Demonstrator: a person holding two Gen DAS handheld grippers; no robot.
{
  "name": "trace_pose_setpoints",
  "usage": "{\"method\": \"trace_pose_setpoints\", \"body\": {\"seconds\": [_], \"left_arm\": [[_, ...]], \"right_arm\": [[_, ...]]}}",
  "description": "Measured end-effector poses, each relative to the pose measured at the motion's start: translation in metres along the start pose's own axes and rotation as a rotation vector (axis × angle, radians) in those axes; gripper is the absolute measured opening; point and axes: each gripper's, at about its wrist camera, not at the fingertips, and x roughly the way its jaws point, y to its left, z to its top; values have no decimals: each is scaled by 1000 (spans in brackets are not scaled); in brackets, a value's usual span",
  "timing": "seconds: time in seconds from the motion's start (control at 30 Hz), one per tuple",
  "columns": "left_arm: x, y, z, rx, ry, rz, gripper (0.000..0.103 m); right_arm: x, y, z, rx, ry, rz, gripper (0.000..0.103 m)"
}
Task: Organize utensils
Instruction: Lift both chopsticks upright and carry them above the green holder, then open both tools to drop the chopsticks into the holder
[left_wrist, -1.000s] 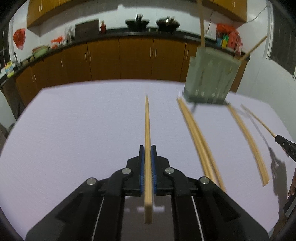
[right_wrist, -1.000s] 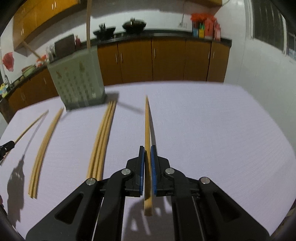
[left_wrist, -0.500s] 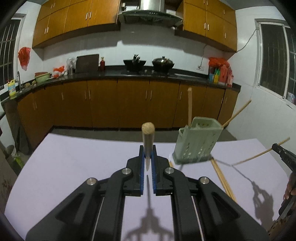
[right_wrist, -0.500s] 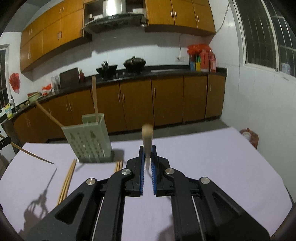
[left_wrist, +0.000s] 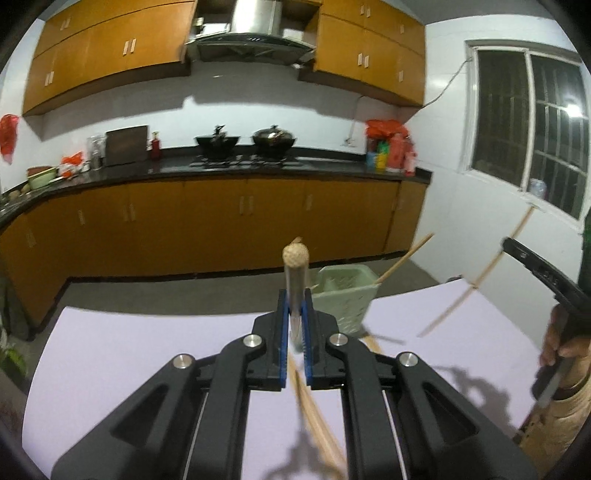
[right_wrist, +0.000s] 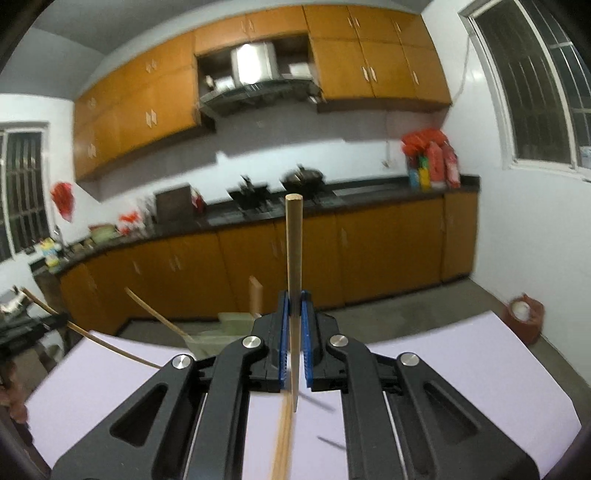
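Note:
My left gripper (left_wrist: 294, 295) is shut on a wooden chopstick (left_wrist: 295, 266) whose round end points toward the camera, held high over the white table (left_wrist: 147, 354). Behind it stands the pale green utensil holder (left_wrist: 345, 295) with a chopstick (left_wrist: 404, 258) leaning out. My right gripper (right_wrist: 294, 299) is shut on another chopstick (right_wrist: 294, 251), standing nearly upright. The holder (right_wrist: 218, 338) shows partly behind the right gripper's fingers, with chopsticks (right_wrist: 155, 314) in it. More chopsticks lie on the table (left_wrist: 317, 417), (right_wrist: 282, 443). The right gripper (left_wrist: 535, 269) also appears at the left wrist view's right edge, with its chopstick (left_wrist: 476, 284).
Kitchen cabinets (left_wrist: 221, 229) and a dark counter with woks (left_wrist: 243, 142) run behind the table. A window (left_wrist: 532, 147) is on the right wall. A person's hand (left_wrist: 561, 343) holds the right gripper. A red bucket (right_wrist: 524, 314) sits on the floor at right.
Both grippers have risen well above the table with their chopsticks and tilted up toward level. The table and holder have dropped low in both views.

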Motion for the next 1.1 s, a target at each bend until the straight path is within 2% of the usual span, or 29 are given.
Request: {"method": "trace_pose_setpoints", "body": {"seconds": [0.07, 0.27, 0.43, 0.53, 0.7, 0.9, 0.93, 0.97, 1.0, 1.03, 1.1], "left_arm": [[-2, -9, 14, 12, -27, -27, 8], [11, -34, 60, 56, -105, -24, 8], [52, -43, 74, 81, -44, 14, 8], [73, -40, 68, 58, 10, -4, 8], [103, -39, 56, 61, 68, -4, 8], [121, -36, 42, 50, 98, -7, 8], [121, -35, 40, 46, 94, -5, 9], [120, -35, 40, 44, 90, -6, 11], [119, -34, 41, 43, 86, -6, 11], [118, -33, 42, 41, 81, -7, 15], [113, -33, 43, 36, 69, -6, 18]], "right_arm": [[-2, 9, 11, -4, -40, 32, 7], [14, 37, 38, -24, -140, 70, 7], [43, 47, 40, -6, -170, 73, 7], [62, 52, 30, -13, -155, 66, 7], [97, 53, 6, -10, -62, 50, 7], [105, 54, -8, -29, 10, 49, 9], [106, 54, -8, -33, 15, 50, 10], [104, 54, -8, -36, 18, 49, 16], [102, 54, -7, -36, 16, 46, 26], [102, 54, -6, -35, 12, 46, 31], [95, 55, -2, -36, 2, 47, 33]]}}
